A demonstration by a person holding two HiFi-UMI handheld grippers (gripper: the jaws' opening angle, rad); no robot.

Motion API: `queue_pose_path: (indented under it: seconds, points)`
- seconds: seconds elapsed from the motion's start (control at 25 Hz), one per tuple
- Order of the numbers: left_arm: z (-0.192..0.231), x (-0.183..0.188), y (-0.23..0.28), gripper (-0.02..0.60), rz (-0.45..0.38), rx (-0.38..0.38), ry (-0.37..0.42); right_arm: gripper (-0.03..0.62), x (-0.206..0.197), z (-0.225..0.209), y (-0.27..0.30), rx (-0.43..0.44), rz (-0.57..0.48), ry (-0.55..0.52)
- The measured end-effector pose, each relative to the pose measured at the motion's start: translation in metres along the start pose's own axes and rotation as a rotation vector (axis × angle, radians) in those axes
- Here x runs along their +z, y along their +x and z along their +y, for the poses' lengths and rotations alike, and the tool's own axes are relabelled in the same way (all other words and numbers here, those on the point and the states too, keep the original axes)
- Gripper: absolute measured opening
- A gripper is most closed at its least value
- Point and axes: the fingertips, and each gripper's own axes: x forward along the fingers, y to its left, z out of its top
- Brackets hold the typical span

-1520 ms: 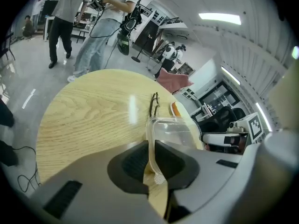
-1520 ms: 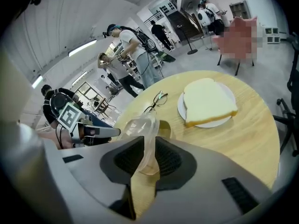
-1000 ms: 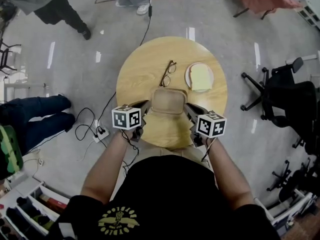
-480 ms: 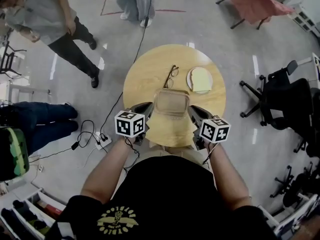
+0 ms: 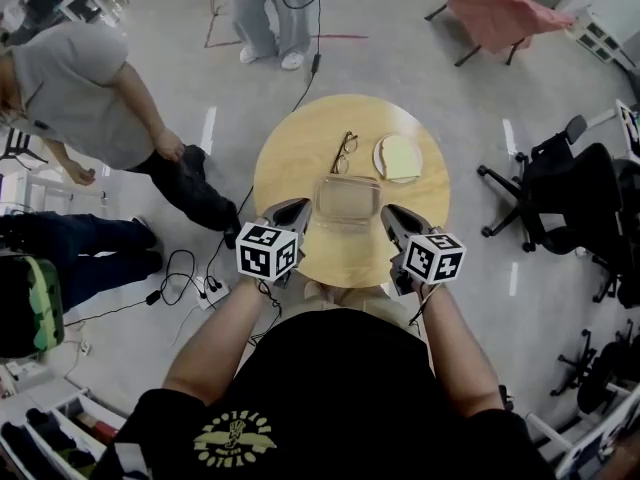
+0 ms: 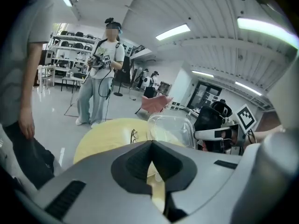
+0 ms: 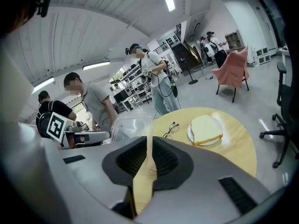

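Round table [image 5: 290,168] bearing glasses [image 5: 343,152] and a plate [image 5: 380,160] with bread [image 5: 401,157]. A grey-shirted bystander [image 5: 90,98] stands at left, a pink-draped chair [image 5: 497,13] beyond, an office chair [image 5: 545,183] at right. The clear box [image 5: 347,199] hides part of the table's near half, just short of glasses and plate. It hangs between the grippers: left gripper [image 5: 303,206] clamped on its left rim, right gripper [image 5: 388,211] on its right rim, each pair of jaws closed thin on the plastic edge. Count: one box, one pair of glasses, one plate, one bread slice, two grippers
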Motion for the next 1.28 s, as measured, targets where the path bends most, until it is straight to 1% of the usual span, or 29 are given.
queue_pose_path:
  seconds: [0.2, 0.44, 0.64, 0.84, 1.16, 1.28]
  points:
    - [-0.015, 0.021, -0.013, 0.015, -0.055, 0.005, 0.061, 0.051, 0.012, 0.008, -0.016, -0.009, -0.046, -0.039]
    - [-0.034, 0.056, -0.035, 0.015, -0.152, 0.007, 0.137, 0.048, 0.036, 0.023, -0.037, -0.016, -0.11, -0.114]
    - [-0.042, 0.078, -0.044, 0.015, -0.222, 0.013, 0.149, 0.044, 0.056, 0.033, -0.048, -0.024, -0.163, -0.143]
    - [-0.047, 0.094, -0.056, 0.015, -0.277, 0.025, 0.204, 0.043, 0.073, 0.044, -0.057, -0.023, -0.208, -0.18]
    - [-0.059, 0.126, -0.073, 0.015, -0.339, 0.023, 0.242, 0.037, 0.117, 0.07, -0.083, -0.007, -0.307, -0.256]
    - [-0.064, 0.136, -0.078, 0.015, -0.364, 0.018, 0.253, 0.031, 0.129, 0.075, -0.09, -0.003, -0.342, -0.268]
